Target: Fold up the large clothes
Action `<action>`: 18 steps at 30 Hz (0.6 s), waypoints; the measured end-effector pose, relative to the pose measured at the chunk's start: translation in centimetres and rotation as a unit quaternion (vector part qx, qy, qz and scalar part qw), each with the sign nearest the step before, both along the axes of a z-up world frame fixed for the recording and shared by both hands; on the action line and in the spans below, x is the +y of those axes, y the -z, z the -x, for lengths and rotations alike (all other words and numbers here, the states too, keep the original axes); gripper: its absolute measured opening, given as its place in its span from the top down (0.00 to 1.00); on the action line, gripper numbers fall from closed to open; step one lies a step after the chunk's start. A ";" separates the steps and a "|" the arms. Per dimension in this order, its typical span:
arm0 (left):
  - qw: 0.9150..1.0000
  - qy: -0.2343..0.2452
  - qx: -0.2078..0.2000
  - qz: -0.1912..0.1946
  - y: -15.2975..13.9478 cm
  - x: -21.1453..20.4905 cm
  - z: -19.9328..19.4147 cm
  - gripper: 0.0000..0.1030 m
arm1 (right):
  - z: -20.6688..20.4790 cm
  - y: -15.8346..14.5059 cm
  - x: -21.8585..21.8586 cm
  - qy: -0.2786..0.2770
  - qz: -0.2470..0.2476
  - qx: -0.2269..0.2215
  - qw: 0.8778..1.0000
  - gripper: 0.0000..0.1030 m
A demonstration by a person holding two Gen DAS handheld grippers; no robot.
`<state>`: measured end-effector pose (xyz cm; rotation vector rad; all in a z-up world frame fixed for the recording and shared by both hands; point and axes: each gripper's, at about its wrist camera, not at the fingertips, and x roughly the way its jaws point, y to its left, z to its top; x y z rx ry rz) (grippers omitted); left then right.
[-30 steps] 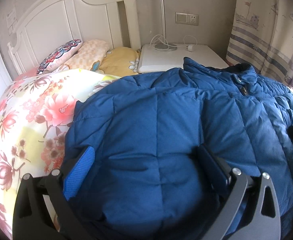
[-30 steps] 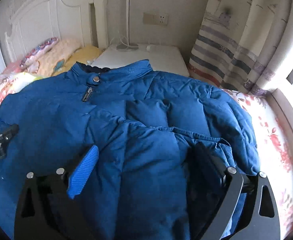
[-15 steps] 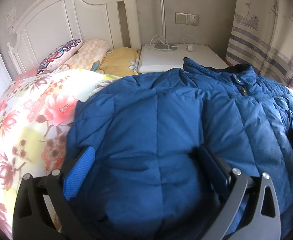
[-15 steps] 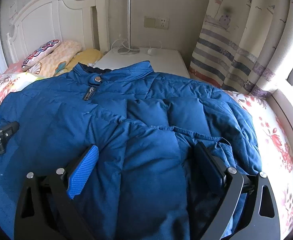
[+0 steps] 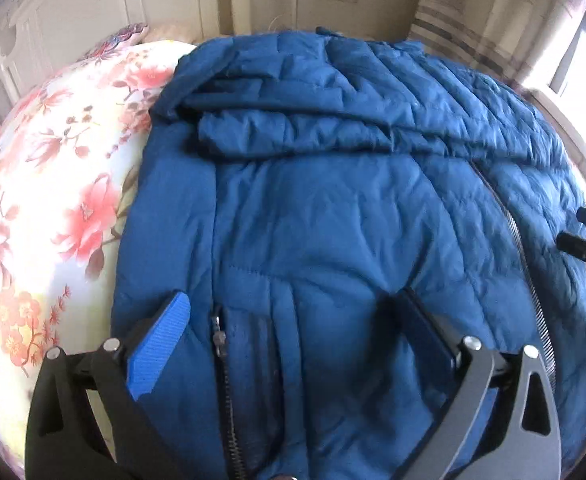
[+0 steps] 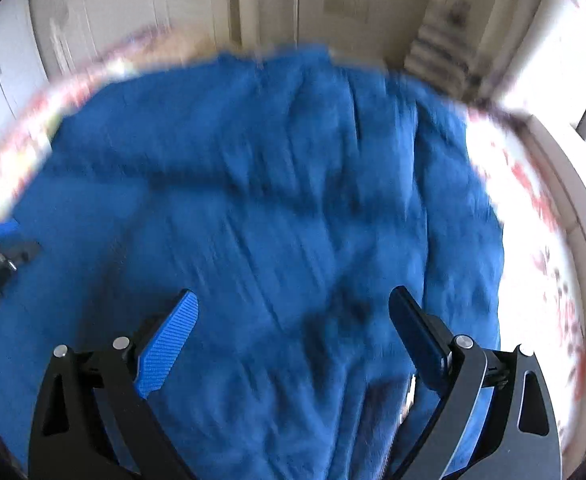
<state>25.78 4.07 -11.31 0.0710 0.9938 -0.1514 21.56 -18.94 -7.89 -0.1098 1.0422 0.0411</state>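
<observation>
Blue quilted down jacket (image 5: 333,208) lies spread on the bed, over a floral quilt (image 5: 53,184). All places below are taken from the jacket.

Left hand-held gripper (image 5: 293,320): fingers spread wide, holding nothing, poised over the jacket's near end. A pocket zipper (image 5: 219,340) sits just inside its left finger. The jacket runs straight ahead of this gripper toward the headboard (image 5: 93,4); long axis near-to-far.

Right hand-held gripper (image 6: 293,312): likewise spread wide and empty, over the jacket's near end on the window side. Its view is heavily motion-blurred, so fine detail is lost there. Its tips also show at the right edge of the left wrist view.

Front zipper (image 5: 529,280) runs lengthwise between the two grippers, nearer the right one. A sleeve or upper part (image 5: 301,120) is bunched across the jacket's far half; cannot tell which.

Look of the jacket: puffy, stitched in panels, creased, fabric matte.

Judgement: both grippers are lined up along the near hem; either can reach it, left one for the quilt-side corner. Whether fabric is touched, cannot tell.
</observation>
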 end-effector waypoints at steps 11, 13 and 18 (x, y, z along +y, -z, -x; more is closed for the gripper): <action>0.997 0.064 -0.029 -0.021 -3.7 -3.3 9.8 0.02 | 10.4 -2.0 3.0 -0.060 -0.027 -0.036 0.997 0.10; 0.994 0.078 -0.017 -0.069 -2.0 -4.7 10.6 0.02 | 11.5 -0.3 4.1 -0.076 0.013 -0.018 0.997 0.10; 0.996 0.070 -0.015 -0.060 -0.5 -3.7 12.1 0.02 | 14.0 -0.1 3.3 -0.060 0.008 -0.028 0.998 0.08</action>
